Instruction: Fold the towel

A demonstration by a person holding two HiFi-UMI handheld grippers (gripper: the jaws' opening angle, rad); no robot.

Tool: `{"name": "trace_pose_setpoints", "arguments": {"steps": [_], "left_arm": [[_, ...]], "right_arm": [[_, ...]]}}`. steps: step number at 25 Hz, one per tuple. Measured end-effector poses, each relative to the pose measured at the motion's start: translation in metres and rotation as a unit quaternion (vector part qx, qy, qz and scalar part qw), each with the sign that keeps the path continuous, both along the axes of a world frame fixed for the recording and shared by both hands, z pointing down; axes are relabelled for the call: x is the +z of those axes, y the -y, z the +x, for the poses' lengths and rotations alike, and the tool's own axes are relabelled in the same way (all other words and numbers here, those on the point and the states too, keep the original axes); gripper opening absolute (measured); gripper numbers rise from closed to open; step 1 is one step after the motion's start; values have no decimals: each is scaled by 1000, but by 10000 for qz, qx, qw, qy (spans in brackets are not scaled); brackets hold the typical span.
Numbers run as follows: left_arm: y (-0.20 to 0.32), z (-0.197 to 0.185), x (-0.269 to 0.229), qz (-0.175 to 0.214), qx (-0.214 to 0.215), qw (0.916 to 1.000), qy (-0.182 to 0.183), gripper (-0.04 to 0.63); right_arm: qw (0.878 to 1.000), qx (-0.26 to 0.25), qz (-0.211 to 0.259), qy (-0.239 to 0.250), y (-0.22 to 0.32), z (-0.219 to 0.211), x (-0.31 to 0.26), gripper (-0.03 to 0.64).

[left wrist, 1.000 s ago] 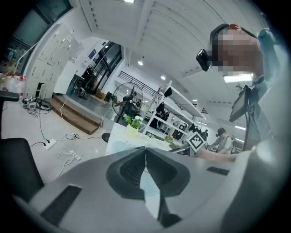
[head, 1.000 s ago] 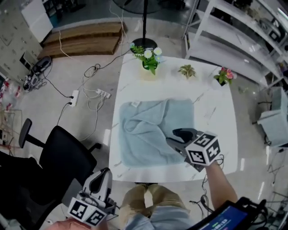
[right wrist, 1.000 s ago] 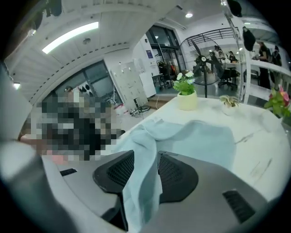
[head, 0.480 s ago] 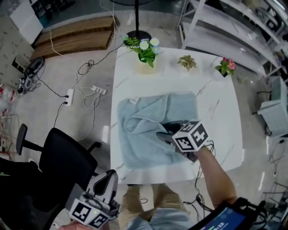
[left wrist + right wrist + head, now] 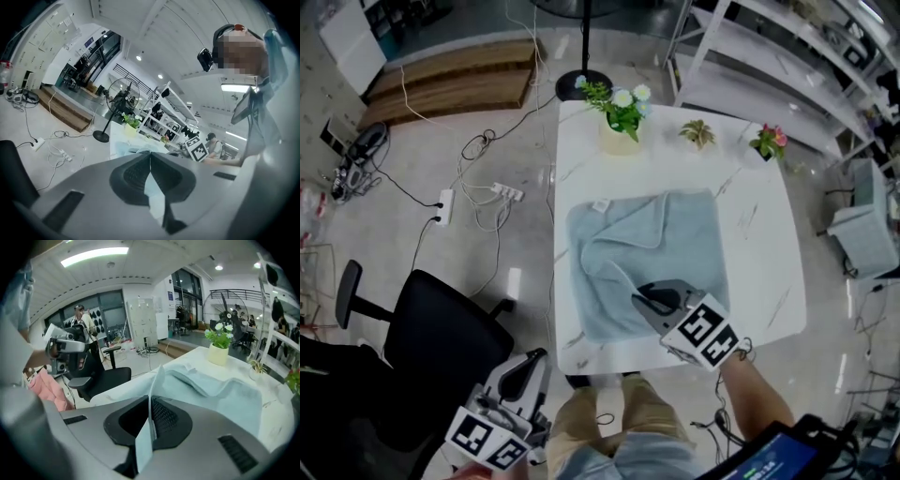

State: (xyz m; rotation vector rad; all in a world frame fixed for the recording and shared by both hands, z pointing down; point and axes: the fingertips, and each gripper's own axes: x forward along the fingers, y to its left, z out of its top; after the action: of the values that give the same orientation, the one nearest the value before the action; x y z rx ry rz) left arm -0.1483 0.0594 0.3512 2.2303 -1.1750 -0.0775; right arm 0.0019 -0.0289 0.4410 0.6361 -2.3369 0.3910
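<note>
A light blue towel (image 5: 661, 239) lies rumpled on the white marble table (image 5: 761, 253), its left part folded over itself. My right gripper (image 5: 639, 300) sits at the towel's near edge, left of the middle. Its jaws have just been closing, and they now pinch a thin flap of towel (image 5: 157, 376) that stands up between the pads. The rest of the towel (image 5: 220, 385) spreads beyond them. My left gripper (image 5: 528, 364) hangs off the table at the near left, above the floor beside the person's legs. It is shut with nothing in it (image 5: 150, 155).
Three small flower pots (image 5: 622, 117) (image 5: 698, 134) (image 5: 766, 142) stand along the table's far edge. A black office chair (image 5: 441, 328) is to the left of the table. Cables and a power strip (image 5: 502, 192) lie on the floor. White shelving (image 5: 769, 56) stands at the back right.
My right gripper has slid from the towel's middle toward its near edge, and its jaws have gone from open to shut on a flap. The left gripper stays low at the near left.
</note>
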Motion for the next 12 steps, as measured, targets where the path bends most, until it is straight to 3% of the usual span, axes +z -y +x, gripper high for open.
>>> {"name": "trace_pose_setpoints", "arguments": {"steps": [6,12], "left_arm": [[-14,-1,3,11,370,9993,-107,9],[-21,5,9,-20,629,9979,-169,9]], "right_arm": [[9962,-625,329,-511,-57,-35,34,38],[9848,-1164,561,-1161,-76,-31,62,64]]}}
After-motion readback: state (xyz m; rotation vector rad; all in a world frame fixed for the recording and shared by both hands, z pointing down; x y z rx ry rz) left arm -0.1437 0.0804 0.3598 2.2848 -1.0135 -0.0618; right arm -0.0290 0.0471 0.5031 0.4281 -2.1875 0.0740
